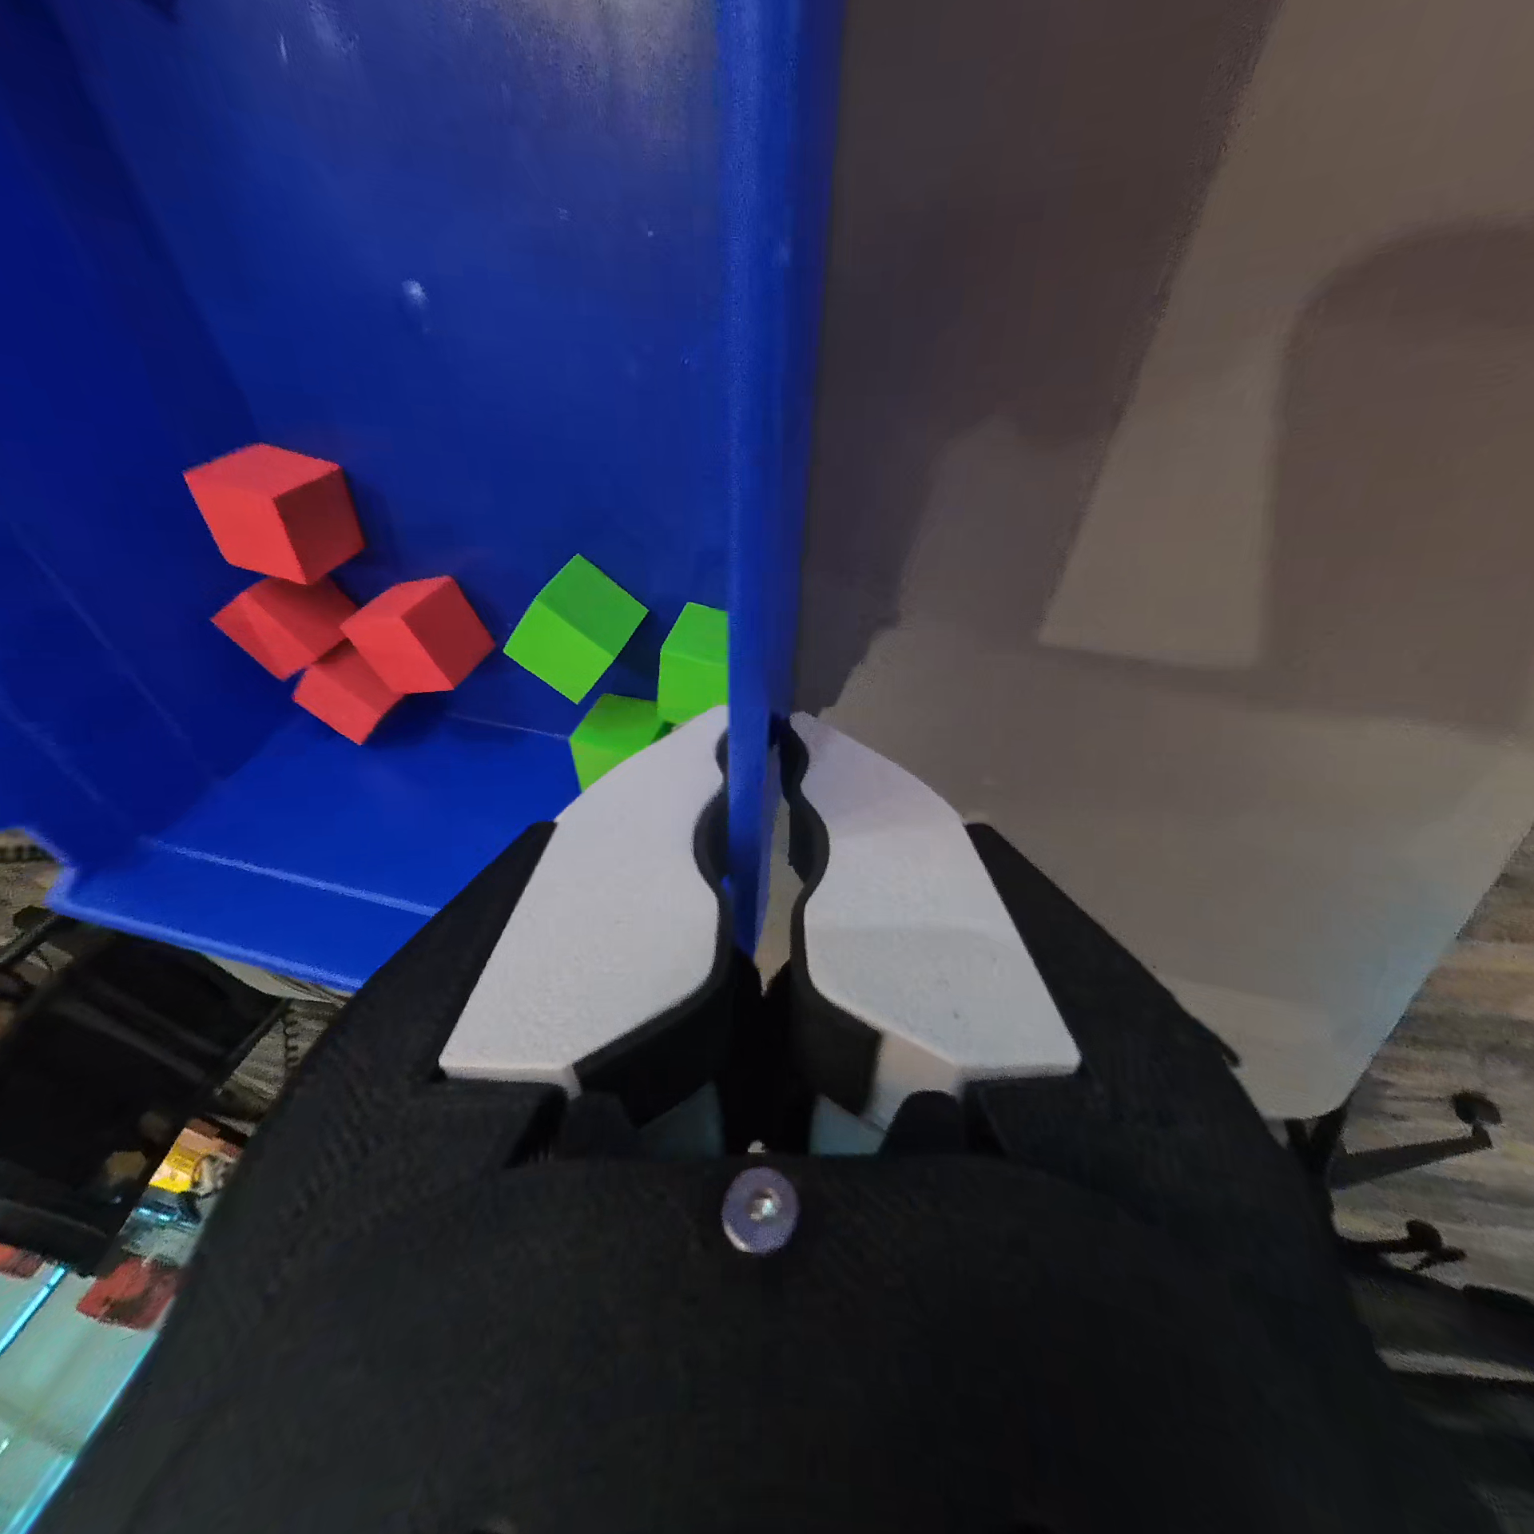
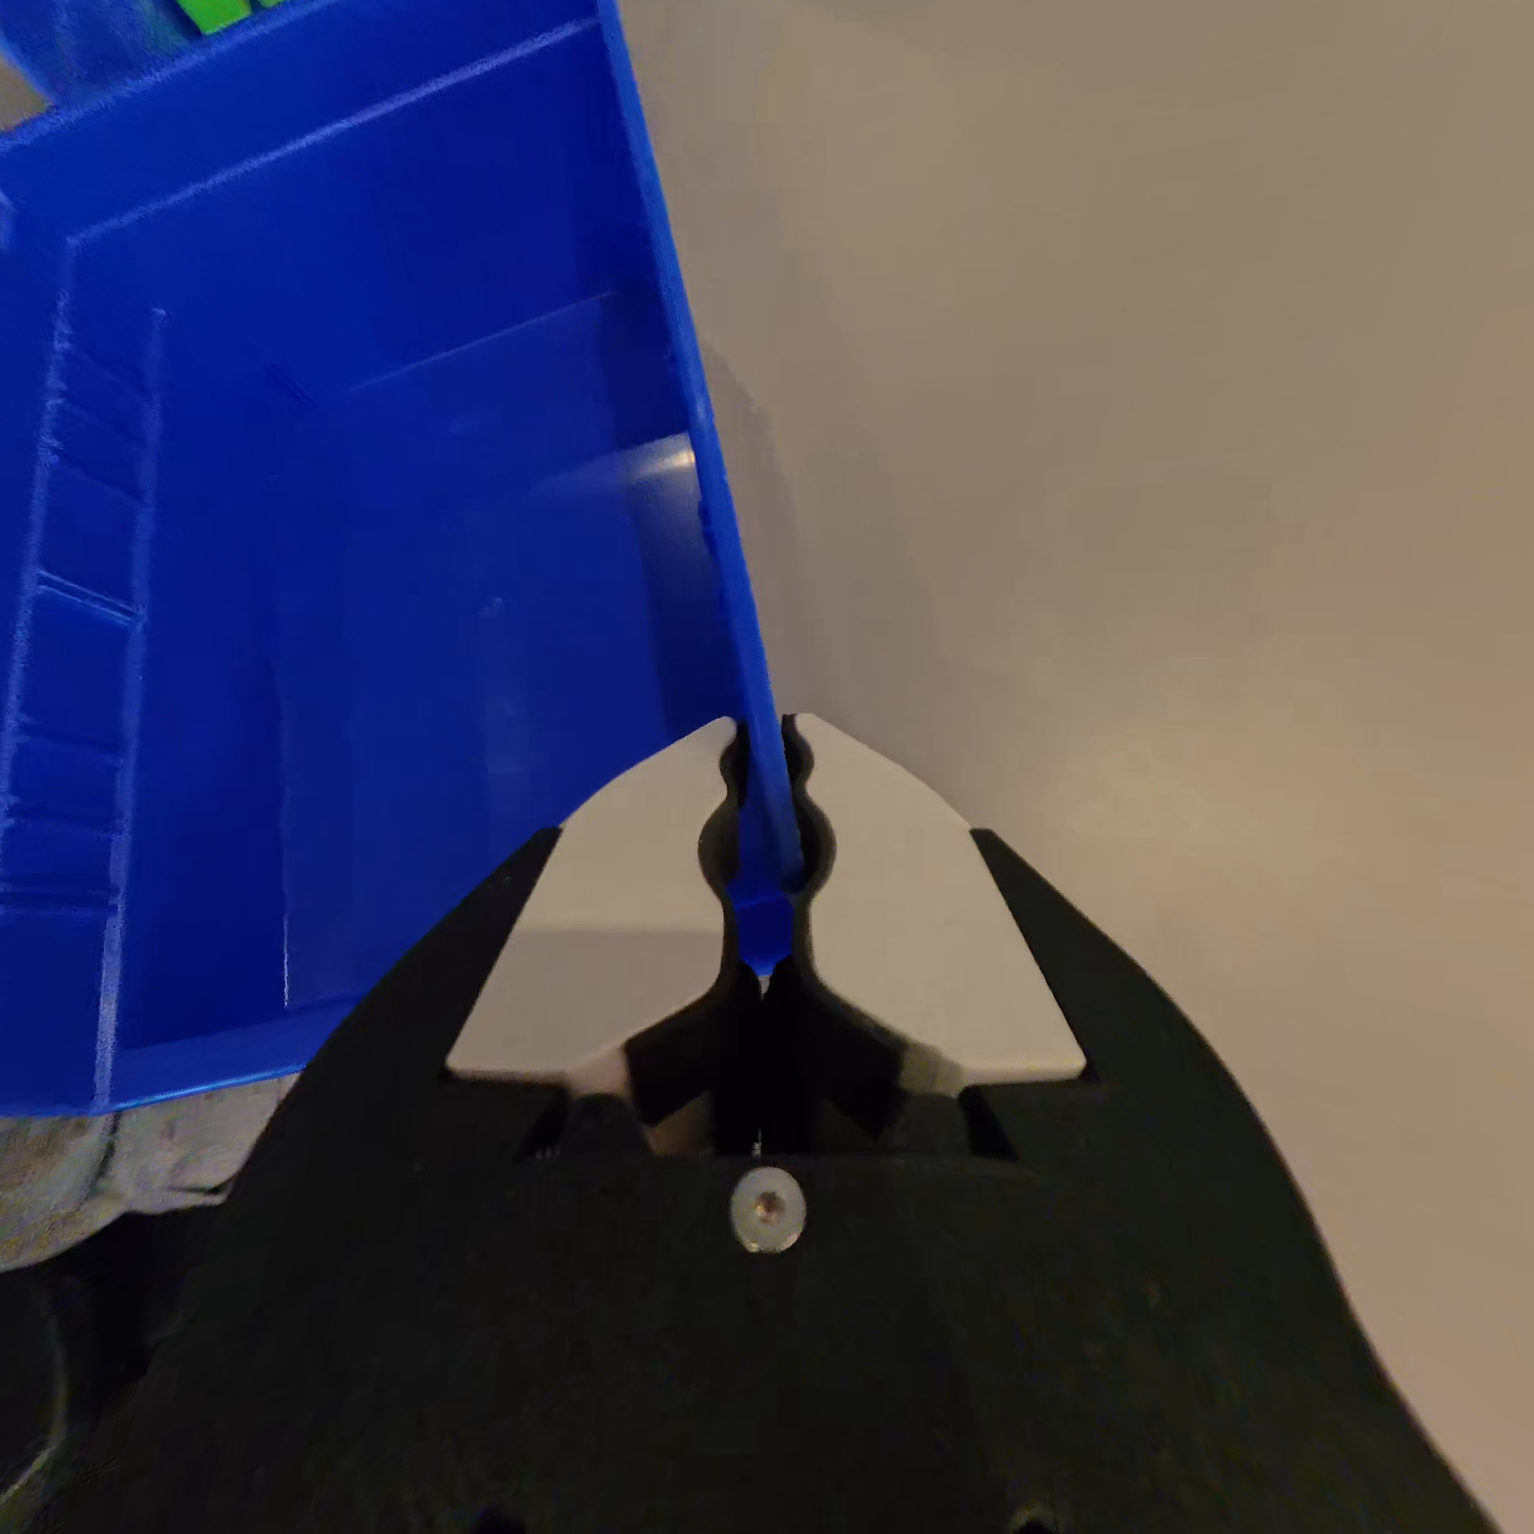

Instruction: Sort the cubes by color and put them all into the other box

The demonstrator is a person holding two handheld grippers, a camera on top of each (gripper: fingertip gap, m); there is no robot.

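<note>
A blue plastic bin is held tilted above a white table. My left gripper is shut on the bin's right wall, one finger inside and one outside. Inside the bin, several red foam cubes are heaped at the low end, with three green cubes beside them near the gripped wall. My right gripper is shut on the edge of a wall of the blue bin, which fills the left of the right wrist view. A bit of green shows at the top left there.
The white table top lies to the right of the bin, its edge at the lower right. Below it a grey floor with black chair legs shows. Dark clutter and a teal surface lie at the lower left.
</note>
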